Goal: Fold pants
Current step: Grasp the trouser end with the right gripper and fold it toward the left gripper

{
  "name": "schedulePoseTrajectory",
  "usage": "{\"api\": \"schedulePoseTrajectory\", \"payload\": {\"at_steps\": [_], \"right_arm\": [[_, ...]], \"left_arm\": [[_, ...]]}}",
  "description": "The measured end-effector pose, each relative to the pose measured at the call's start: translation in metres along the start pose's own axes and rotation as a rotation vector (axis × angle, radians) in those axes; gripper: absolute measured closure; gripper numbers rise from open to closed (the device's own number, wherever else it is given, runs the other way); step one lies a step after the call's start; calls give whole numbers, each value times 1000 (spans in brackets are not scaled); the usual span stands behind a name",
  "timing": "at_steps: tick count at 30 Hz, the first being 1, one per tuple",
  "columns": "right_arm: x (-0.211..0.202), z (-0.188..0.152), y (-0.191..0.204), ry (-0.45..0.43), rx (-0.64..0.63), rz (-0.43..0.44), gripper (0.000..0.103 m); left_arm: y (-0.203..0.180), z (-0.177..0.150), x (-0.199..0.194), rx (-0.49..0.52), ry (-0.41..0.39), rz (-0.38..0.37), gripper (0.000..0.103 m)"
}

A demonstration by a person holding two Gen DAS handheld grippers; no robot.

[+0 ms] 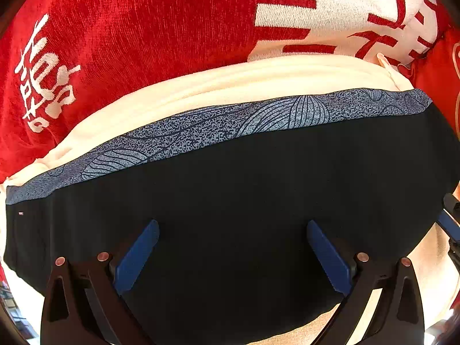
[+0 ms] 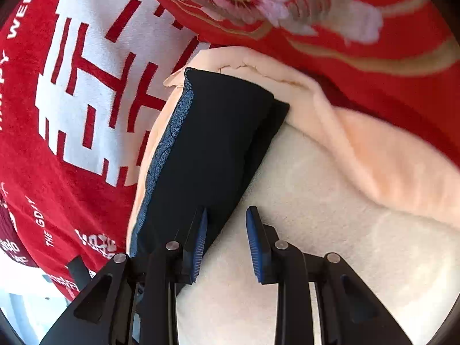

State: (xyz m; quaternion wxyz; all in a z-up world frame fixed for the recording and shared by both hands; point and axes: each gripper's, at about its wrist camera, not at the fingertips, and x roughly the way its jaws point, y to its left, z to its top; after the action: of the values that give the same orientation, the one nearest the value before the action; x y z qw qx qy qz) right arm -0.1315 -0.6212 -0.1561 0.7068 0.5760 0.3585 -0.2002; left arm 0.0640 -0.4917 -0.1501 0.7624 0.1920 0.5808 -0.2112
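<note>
The dark navy pants [image 1: 244,189] lie folded flat on a cream blanket [image 1: 230,77], with a blue patterned waistband [image 1: 201,129] along the far edge. My left gripper [image 1: 233,230] is open just above the dark cloth and holds nothing. In the right wrist view the pants [image 2: 218,143] are a narrow folded bundle, with the waistband [image 2: 169,141] on its left. My right gripper [image 2: 225,215] is open at the bundle's near right edge. Its left finger sits over the cloth and its right finger over the blanket [image 2: 316,201].
A red blanket with white lettering [image 1: 129,28] lies behind the cream blanket and shows in the right wrist view [image 2: 86,86]. A red flowered quilt [image 2: 287,8] is bunched at the far right. The right gripper's edge [image 1: 451,224] shows at the right of the left wrist view.
</note>
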Motion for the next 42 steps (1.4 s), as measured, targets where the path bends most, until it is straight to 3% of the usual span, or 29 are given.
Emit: {"api": "schedulePoseTrajectory", "payload": {"at_steps": [5,7,10,13,14,16,17,18,20,24,28,29,31,37,42], "right_arm": [[8,-4,-5,-47,31,68,70],[14,1,3,-68,-5,62,69],[23,7,19,-94,-79,48,57],[35,13,30,-88,-116,41,56],[38,16,31,-75,-105,47,58],[40,21,28,-42,-70,25,77],[39,22,26,-35,-58,39,82],[37,22,26,-31,-53,48,85],[31,21,31,-25,-90,46,86],[19,19,46,-29,-152,62,86],[7,13,62,-39,-220,65,86],[5,12,66,-36,-242,60,86],[4,8,74,-34,-281,43,86],[-1,2,105,-26,-382,14,86],[-6,-19,141,-24,-557,-46,86]], "left_arm": [[5,0,8,-2,-3,-16,0],[5,-2,7,0,-2,-18,0],[9,5,8,12,-3,-20,0],[8,0,4,14,-2,-23,0],[8,0,4,13,0,-23,0],[8,0,3,13,4,-18,0],[8,2,1,12,5,-12,4],[5,12,0,9,6,-20,23],[2,17,-10,-1,10,-78,37],[-15,25,-24,-14,-19,-136,37],[-39,22,-1,23,11,-125,36],[-43,18,2,32,-32,-105,33],[-44,10,0,45,-71,-87,33],[-36,7,-4,29,-60,-120,33],[-31,10,-3,24,-80,-147,33]]}}
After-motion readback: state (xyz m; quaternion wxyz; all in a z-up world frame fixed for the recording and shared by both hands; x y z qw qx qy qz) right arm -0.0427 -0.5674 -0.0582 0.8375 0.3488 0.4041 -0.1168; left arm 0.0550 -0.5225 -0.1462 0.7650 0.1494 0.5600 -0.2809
